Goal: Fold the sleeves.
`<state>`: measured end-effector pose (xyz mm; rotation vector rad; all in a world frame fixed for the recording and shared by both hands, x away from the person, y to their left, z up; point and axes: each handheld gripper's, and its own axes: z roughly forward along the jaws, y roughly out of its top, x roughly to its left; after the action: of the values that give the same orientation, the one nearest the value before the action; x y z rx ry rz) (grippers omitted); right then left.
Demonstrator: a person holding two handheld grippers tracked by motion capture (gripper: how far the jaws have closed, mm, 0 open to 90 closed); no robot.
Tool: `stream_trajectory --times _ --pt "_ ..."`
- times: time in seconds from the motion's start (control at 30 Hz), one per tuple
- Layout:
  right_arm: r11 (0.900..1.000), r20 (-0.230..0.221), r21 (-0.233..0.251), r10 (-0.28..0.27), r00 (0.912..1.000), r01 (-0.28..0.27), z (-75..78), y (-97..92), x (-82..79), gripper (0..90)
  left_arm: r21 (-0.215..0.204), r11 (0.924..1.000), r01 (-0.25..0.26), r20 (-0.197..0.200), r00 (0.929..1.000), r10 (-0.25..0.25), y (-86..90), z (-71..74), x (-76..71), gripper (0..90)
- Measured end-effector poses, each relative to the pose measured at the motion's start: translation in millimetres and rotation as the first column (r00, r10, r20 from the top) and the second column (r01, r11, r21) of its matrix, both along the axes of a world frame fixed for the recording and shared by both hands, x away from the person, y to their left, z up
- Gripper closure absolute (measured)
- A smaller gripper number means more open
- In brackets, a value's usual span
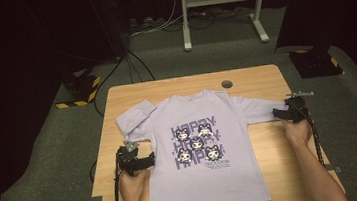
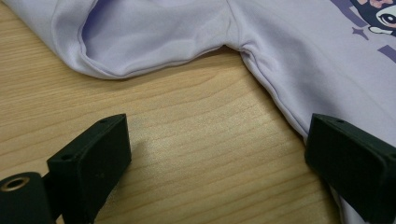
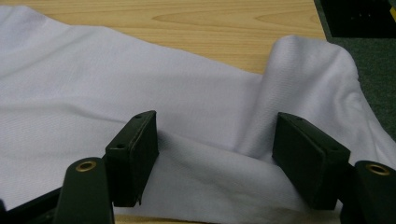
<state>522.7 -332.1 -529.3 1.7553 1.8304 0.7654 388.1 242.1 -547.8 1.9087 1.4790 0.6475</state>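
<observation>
The purple shirt (image 1: 199, 148) lies flat on the table (image 1: 272, 151). Its right sleeve (image 3: 196, 140) sits between the right gripper (image 3: 212, 158)'s wide-apart jaws, not pinched yet. The left gripper (image 2: 215, 163) waits open beside the shirt's left side.

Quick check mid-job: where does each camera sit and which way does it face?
High view: above the person's side, looking forward and down on table, shirt, both forearms.
Left gripper view: along its open jaws at bare wood beside the shirt's side seam.
Right gripper view: along its open jaws over the sleeve.
All three share the shirt.
</observation>
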Motion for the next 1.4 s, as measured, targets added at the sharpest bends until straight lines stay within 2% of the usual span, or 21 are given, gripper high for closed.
stream_trajectory --times 0.13,0.17,0.33,0.5,0.6,0.67,0.83,0.97,1.17,1.3,1.4 --pt "0.9999 -0.010 -0.011 0.004 0.9999 -0.005 0.6 0.2 2.6 30.5 0.000 1.0000 0.000 0.000 1.0000 0.000 0.0 0.0 0.0 7.2" --pt "0.9992 -0.012 -0.037 0.018 0.9998 -0.018 0.3 1.8 1.7 33.8 0.000 1.0000 0.000 0.000 1.0000 0.000 0.0 0.0 0.0 7.2" --pt "0.9970 -0.017 -0.039 0.066 0.9977 -0.067 2.8 4.0 -0.7 50.1 0.000 1.0000 -0.001 0.000 1.0000 0.001 -0.1 0.0 0.0 7.2" --pt "0.9949 -0.010 -0.043 0.091 0.9958 -0.091 3.5 7.9 -1.5 71.2 0.000 1.0000 -0.001 0.000 1.0000 0.001 -0.1 0.0 -0.1 7.2" --pt "0.9953 -0.008 -0.034 0.091 0.9958 -0.091 3.6 6.6 -1.1 78.8 -0.001 1.0000 -0.003 0.000 1.0000 0.003 -0.3 0.0 -0.2 7.2" --pt "0.9962 -0.011 -0.005 0.087 0.9961 -0.087 3.9 3.2 -0.7 81.8 -0.001 1.0000 -0.005 0.000 1.0000 0.005 -0.9 0.0 -0.4 7.2" --pt "0.9944 0.017 0.026 0.102 0.9946 -0.102 7.4 4.1 -3.8 83.7 -0.001 1.0000 -0.001 0.000 1.0000 0.001 -1.8 0.0 -0.5 7.2" --pt "0.9891 0.073 0.069 0.125 0.9894 -0.130 20.8 9.4 -8.3 83.9 -0.001 1.0000 -0.001 0.000 1.0000 0.001 -1.9 0.0 -0.4 7.2" --pt "0.9731 0.107 0.143 0.166 0.9804 -0.180 31.2 16.6 -13.3 84.3 -0.001 1.0000 -0.001 0.000 1.0000 0.001 -1.9 0.0 -0.4 7.2" --pt "0.9635 0.114 0.157 0.201 0.9730 -0.217 41.2 23.5 -14.2 84.4 -0.001 1.0000 -0.001 0.000 1.0000 0.001 -1.9 0.0 -0.5 7.2" --pt "0.9555 0.147 0.165 0.221 0.9640 -0.245 54.0 31.2 -15.0 84.4 -0.001 1.0000 -0.001 0.000 1.0000 0.001 -1.9 0.0 -0.5 7.2"
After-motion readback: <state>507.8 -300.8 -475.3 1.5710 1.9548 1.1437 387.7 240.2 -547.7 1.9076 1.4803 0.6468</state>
